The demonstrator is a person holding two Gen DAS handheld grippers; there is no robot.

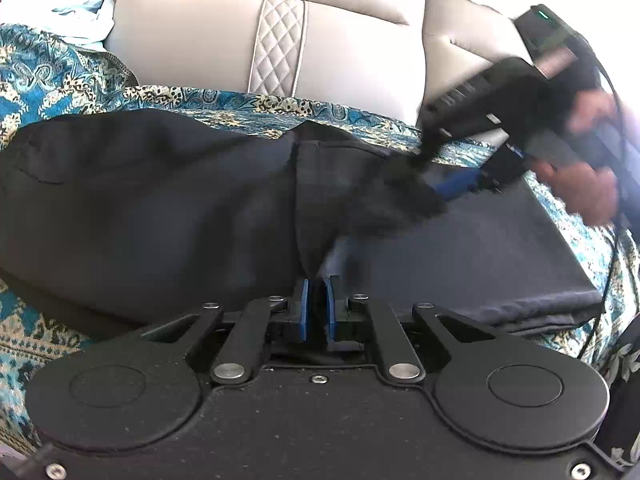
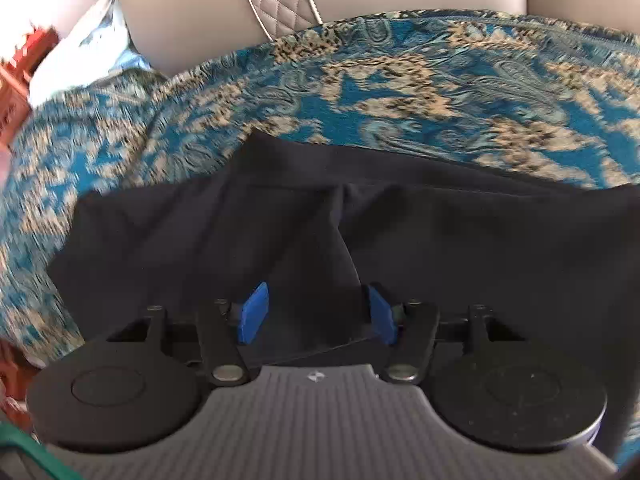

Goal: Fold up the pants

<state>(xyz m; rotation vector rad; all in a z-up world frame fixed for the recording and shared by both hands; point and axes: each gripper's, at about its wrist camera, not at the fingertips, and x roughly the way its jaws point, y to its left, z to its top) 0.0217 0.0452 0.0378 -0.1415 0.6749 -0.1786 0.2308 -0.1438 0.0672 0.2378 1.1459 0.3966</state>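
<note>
We see a beige leather sofa back (image 1: 192,36) filling the upper part of the left wrist view, with a quilted diamond-stitched strip (image 1: 278,46) running down it at about 12 o'clock. Below it, a blue and gold patterned cover (image 2: 420,92) is spread over the seat. At 10 o'clock lies some white and pale blue cloth (image 1: 86,14). Daylight falls brightly on the leather.

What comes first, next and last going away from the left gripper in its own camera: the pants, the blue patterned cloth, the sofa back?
From the left gripper:
1. Pants: right at its fingertips, with a fold between the jaws.
2. Blue patterned cloth: a strip showing just beyond the pants' far edge.
3. Sofa back: farthest, rising behind the cloth at the top.
</note>
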